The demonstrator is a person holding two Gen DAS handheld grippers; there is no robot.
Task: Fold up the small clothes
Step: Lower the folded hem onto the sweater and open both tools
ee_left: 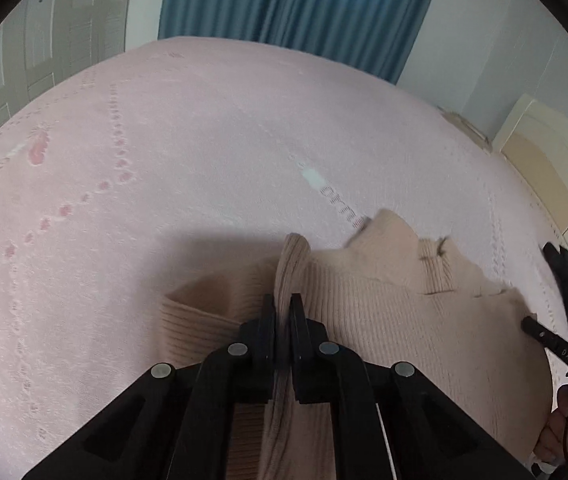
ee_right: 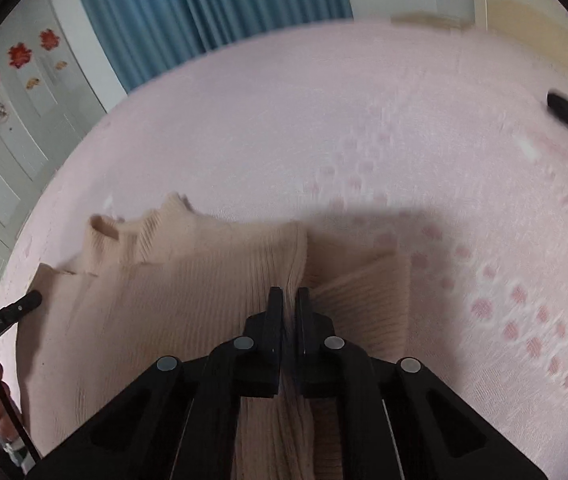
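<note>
Pink bedspread (ee_left: 204, 140) fills the left wrist view, blue curtain (ee_left: 295, 8) at 12 o'clock. Left claw (ee_left: 282, 306) clamped on a ribbed fold of the beige sweater (ee_left: 403, 300), lying at 4 o'clock. Right wrist view: right claw (ee_right: 288, 300) clamped on a sweater fold, body spreading toward 9 o'clock.

The left gripper (ee_left: 282, 304) and the right gripper (ee_right: 288, 300) are matte black, each with two flat narrow fingers; behind them four round silver rivets sit on angular linkage arms.
</note>
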